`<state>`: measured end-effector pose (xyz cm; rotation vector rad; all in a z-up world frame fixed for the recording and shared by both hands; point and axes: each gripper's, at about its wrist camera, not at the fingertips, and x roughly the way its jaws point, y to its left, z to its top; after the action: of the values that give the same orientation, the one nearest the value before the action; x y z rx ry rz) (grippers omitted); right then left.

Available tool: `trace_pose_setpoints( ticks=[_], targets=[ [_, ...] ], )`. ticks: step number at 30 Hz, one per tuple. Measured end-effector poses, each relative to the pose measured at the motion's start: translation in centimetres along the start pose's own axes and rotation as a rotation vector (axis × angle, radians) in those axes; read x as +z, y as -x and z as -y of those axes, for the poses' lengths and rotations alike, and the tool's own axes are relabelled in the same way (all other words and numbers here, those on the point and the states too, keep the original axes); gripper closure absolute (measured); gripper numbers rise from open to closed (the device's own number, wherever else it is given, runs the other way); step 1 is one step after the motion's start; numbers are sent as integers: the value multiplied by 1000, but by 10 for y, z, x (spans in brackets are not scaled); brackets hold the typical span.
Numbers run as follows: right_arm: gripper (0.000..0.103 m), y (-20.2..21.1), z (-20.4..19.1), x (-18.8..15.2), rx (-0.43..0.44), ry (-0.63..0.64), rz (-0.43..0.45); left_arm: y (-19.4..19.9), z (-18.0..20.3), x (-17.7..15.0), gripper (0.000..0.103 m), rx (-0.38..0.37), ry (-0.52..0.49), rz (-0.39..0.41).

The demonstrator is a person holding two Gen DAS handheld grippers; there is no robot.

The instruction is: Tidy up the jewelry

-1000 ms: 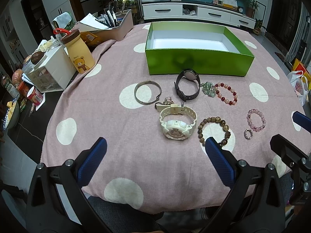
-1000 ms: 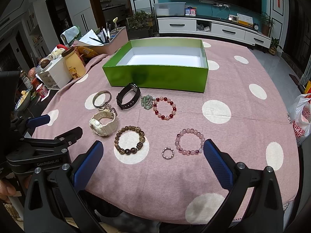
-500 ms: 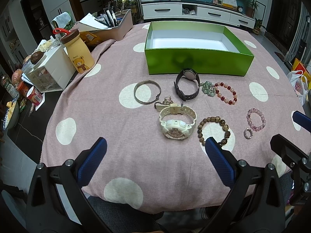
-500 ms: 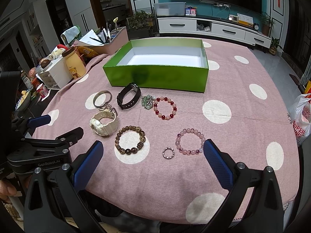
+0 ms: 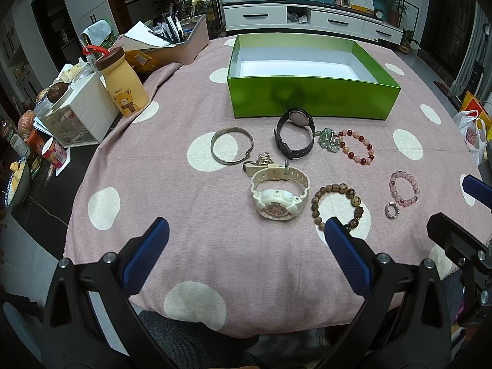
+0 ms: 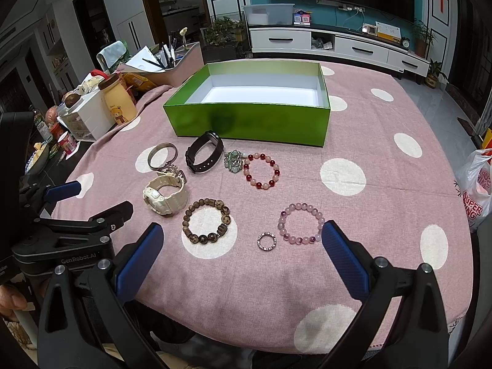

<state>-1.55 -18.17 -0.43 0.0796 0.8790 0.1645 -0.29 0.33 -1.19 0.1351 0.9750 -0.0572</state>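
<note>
Start farthest from the green box (image 6: 246,123), at the near edge of the table. Left gripper (image 5: 245,226) spread wide, holding nothing. Right gripper (image 6: 242,229) spread wide too, holding nothing.

Next, well in front of the green box: a tiny ring (image 6: 266,241), just beside a pink bead bracelet (image 6: 301,223). Very small and light, so likely to skid away. Pinch softly across the ring's rim. Take the pink bracelet by one side of its loop. Probably floppy on its string, so expect it to hang down.

A little closer to the green box: a brown bead bracelet (image 6: 206,226) and a white watch (image 6: 166,195). Chunky and stiff-looking, likely the heaviest thing here. Grab across the strap, not the face.

Closer again: a red bead bracelet (image 6: 261,170) touching a green charm (image 6: 233,160). Cannot tell if joined, so lift slowly. Beside these, a silver bangle (image 6: 162,155), hard and smooth, maybe slippery. Squeeze across its thin rim.

Almost at the green box's front wall: a black watch (image 6: 204,152), standing on its bendy-looking strap. Hold by the strap.

Inside the green box: no jewelry yet.
</note>
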Motion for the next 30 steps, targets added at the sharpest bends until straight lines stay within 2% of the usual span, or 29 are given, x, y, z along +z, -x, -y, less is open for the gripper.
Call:
trace_pose_setpoints(
  ticks=[30],
  targets=[
    [1, 0, 0, 0, -1, -1, 0, -1, 3, 0, 2, 0, -1, -4]
  ],
)
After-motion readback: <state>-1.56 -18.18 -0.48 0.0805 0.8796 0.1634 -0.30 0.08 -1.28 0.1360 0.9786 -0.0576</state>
